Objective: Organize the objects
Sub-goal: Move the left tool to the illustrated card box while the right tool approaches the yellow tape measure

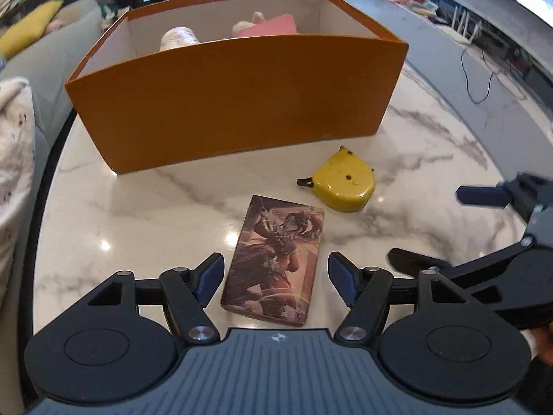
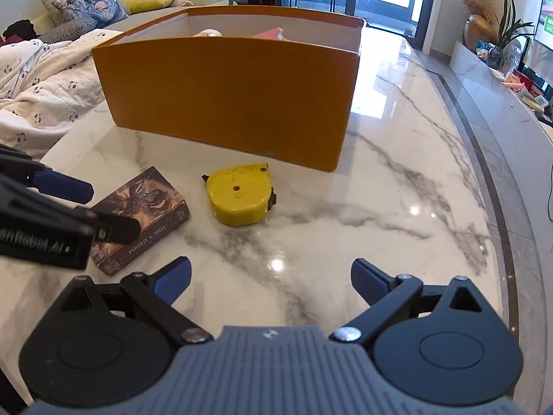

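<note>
Left gripper (image 1: 274, 282) straddles the card box (image 1: 274, 264) on the counter (image 1: 138, 207), jaws spread, seemingly not touching; right gripper (image 2: 271, 282) gapes near the tape measure (image 2: 240, 195).

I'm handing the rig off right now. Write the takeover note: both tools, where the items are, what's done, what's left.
Left tool: open, holding nothing, its fingers on either side of the photo card box, which lies flat on the marble table.
Right tool: open, holding nothing, facing the yellow tape measure.
Orange box: beyond both items, already holding a few things, including something pink.
Left: card box and tape measure are not yet in the orange box.
</note>
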Demonstrator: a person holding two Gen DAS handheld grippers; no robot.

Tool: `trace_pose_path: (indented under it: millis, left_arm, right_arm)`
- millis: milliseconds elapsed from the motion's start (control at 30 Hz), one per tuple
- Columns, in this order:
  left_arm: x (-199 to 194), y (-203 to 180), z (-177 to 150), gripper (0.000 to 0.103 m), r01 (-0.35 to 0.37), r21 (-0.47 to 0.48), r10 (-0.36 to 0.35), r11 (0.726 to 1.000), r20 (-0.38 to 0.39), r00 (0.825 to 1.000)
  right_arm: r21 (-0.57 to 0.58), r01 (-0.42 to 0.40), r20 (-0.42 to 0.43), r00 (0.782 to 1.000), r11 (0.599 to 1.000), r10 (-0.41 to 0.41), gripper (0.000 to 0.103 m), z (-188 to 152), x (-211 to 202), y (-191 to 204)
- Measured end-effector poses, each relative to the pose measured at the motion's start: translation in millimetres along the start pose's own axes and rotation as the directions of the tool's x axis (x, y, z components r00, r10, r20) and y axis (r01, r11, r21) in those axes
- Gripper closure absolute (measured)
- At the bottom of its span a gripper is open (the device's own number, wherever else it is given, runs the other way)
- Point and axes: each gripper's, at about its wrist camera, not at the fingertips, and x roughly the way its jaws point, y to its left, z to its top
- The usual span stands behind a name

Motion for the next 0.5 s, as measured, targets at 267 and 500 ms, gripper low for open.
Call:
trace_pose_path:
  millis: [267, 500]
  left_arm:
    - [26.8, 17.8, -5.6, 0.009, -0.041, -0.045, 0.039, 0.998, -0.047, 0.998]
    - [30.0, 38.0, -1.3, 0.009, -0.088, -0.139, 0.081, 0.986, -0.053, 0.995]
  right_arm:
    - [0.011, 0.002, -0.013, 1.0, 1.0, -0.001, 0.004, 4.1, 5.0, -8.3]
    - [0.098, -0.065, 0.049, 0.997, 0.993, 0.06, 0.004, 26.0, 27.0, -5.9]
